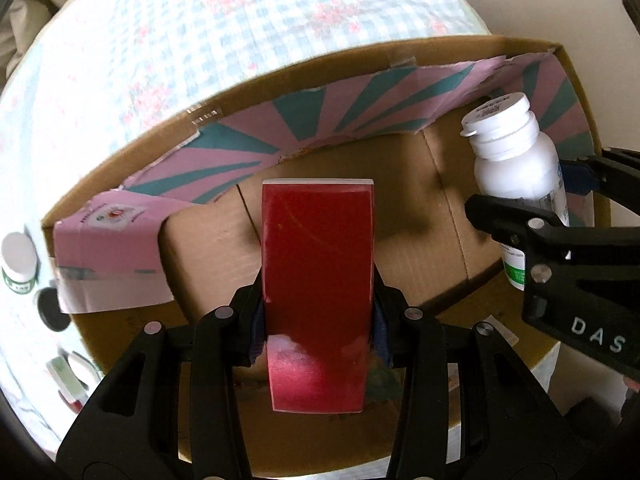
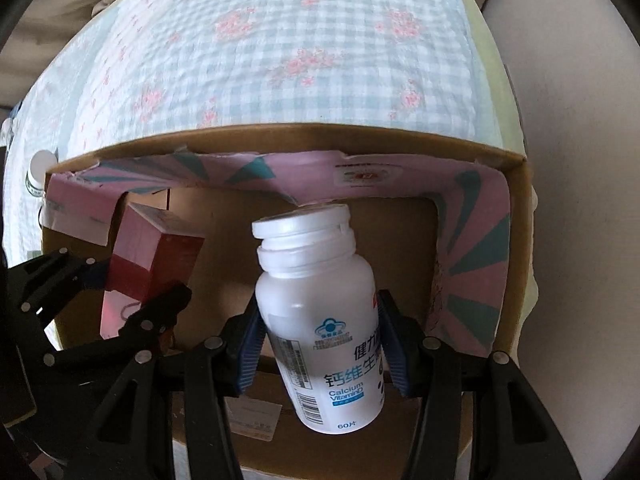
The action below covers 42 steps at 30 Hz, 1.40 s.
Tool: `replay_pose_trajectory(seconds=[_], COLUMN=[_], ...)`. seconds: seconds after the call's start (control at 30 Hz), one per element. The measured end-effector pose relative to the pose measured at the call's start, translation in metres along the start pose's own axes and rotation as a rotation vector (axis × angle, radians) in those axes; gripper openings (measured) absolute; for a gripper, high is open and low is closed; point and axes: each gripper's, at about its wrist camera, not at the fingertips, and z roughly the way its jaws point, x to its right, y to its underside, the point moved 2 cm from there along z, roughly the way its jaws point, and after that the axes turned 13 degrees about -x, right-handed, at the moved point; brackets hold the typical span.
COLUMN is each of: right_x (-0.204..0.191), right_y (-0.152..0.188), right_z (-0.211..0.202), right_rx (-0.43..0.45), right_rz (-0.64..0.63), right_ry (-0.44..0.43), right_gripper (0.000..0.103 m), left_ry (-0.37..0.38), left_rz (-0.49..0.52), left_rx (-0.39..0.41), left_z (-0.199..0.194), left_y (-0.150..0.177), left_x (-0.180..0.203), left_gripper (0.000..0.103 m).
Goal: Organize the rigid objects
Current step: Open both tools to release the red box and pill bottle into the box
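Observation:
My left gripper (image 1: 318, 332) is shut on a red rectangular box (image 1: 318, 264) and holds it over the open cardboard box (image 1: 420, 216). My right gripper (image 2: 320, 356) is shut on a white calcium bottle (image 2: 316, 320), cap pointing away, held over the right side of the same cardboard box (image 2: 400, 232). The bottle (image 1: 516, 160) and the right gripper (image 1: 532, 208) also show in the left wrist view at the right. The red box (image 2: 148, 268) and the left gripper (image 2: 132, 292) show in the right wrist view at the left.
The cardboard box has pink and teal paper (image 1: 304, 128) lining its walls and lies on a checked floral bedspread (image 2: 280, 52). Left of the box lie a small white-capped bottle (image 1: 18, 258), a black round lid (image 1: 52, 308) and other small items (image 1: 72, 376).

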Motion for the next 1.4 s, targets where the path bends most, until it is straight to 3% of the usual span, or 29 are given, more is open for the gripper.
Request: replay_pose_trajectory(seconds=[0.03, 0.07, 0.1, 0.13, 0.17, 0.37, 0.77, 1.13, 1.4], right_x=[0.000, 0.000, 0.000, 0.001, 0.001, 0.007, -0.004, -0.021, -0.056], right_y=[0.000, -0.001, -0.003, -0.002, -0.002, 0.000, 0.009, 0.063, 0.114], right_z=[0.000, 0.000, -0.002, -0.005, -0.008, -0.016, -0.033, -0.103, -0.173], right_rx=[0.001, 0.001, 0.004, 0.016, 0.023, 0.041, 0.057, 0.186, 0.298], right_rz=[0.003, 0.005, 0.005, 0.007, 0.008, 0.036, 0.050, 0.047, 0.050], right_ry=[-0.003, -0.004, -0.011, -0.020, -0.025, -0.094, -0.047, 0.036, 0.052], right_gripper=[0.050, 0.051, 0.070, 0.089, 0.103, 0.103, 0.103, 0.103, 0.103], left_ry=[-0.012, -0.021, -0.023, -0.019, -0.012, 0.007, 0.015, 0.037, 0.001], left_rz=[0.009, 0.018, 0.029, 0.036, 0.038, 0.015, 0.016, 0.013, 0.034], left_rx=[-0.002, 0.004, 0.020, 0.039, 0.053, 0.053, 0.089, 0.230, 0.383], left_z=[-0.001, -0.003, -0.007, -0.012, -0.015, -0.017, -0.030, -0.116, -0.205], left_y=[0.001, 0.003, 0.005, 0.008, 0.010, 0.019, 0.024, 0.072, 0.146], left_x=[0.001, 0.001, 0.002, 0.001, 0.000, -0.015, -0.012, -0.007, -0.017], left_gripper=[0.041, 0.065, 0.092, 0.102, 0.103, 0.103, 0.103, 0.103, 0.103])
